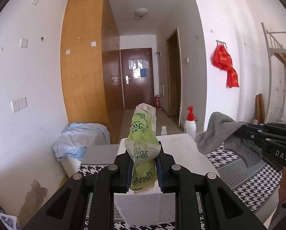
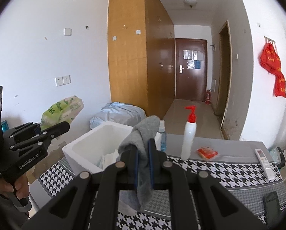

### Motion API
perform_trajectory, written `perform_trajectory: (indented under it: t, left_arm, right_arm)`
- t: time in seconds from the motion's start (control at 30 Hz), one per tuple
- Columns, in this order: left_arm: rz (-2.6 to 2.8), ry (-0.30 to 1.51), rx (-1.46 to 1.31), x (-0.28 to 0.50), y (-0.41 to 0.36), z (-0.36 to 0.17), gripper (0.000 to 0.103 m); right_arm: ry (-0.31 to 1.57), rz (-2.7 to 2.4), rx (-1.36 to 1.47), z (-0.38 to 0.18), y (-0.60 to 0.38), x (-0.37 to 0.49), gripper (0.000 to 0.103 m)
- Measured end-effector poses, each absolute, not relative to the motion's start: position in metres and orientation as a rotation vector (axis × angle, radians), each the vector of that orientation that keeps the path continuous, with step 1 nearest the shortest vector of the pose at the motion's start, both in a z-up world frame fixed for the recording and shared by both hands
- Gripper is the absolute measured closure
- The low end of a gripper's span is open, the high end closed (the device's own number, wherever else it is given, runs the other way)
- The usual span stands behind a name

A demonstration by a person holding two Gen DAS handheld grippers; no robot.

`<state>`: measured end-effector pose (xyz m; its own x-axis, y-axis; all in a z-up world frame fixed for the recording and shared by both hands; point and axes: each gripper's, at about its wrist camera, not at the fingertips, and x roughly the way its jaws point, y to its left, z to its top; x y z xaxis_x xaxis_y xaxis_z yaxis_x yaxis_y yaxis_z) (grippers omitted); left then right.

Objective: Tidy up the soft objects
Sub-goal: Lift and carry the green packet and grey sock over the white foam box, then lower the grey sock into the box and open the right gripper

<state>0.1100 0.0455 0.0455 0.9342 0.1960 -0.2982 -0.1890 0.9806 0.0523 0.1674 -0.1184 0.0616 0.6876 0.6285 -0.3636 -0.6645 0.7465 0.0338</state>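
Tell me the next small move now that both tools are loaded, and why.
Probably carry the left tool forward over the white foam box and let go. It is clamped on the green tissue pack, the box is open just ahead, and the right tool, gripping the grey cloth, hangs beside the box and can follow.

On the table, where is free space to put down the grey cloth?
Free: the houndstooth cloth between the white pump bottle and the remote. Crowded: beside the foam box, where the blue bottle stands, and near the red packet.
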Motion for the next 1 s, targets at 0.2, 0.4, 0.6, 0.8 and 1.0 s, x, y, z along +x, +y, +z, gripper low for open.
perform_trajectory:
  t: [0.2,0.4,0.6,0.8,1.0]
  left_arm:
    - [0.217,0.306,0.015,0.103,0.056,0.044,0.081]
    - [0.237,0.305,0.009,0.097,0.069,0.043,0.081]
    - [0.251,0.308,-0.001,0.095,0.079,0.042,0.081]
    - [0.262,0.317,-0.011,0.096,0.082,0.041,0.081]
    - [0.273,0.322,-0.020,0.097,0.084,0.039,0.081]
  right_arm:
    - [0.383,0.752,-0.119,0.062,-0.098,0.166,0.091]
    - [0.397,0.779,-0.134,0.062,-0.075,0.166,0.091]
    - [0.413,0.800,-0.157,0.058,-0.055,0.168,0.091]
    - [0.433,0.805,-0.170,0.054,-0.042,0.174,0.091]
    - [0.457,0.818,-0.176,0.050,-0.031,0.181,0.091]
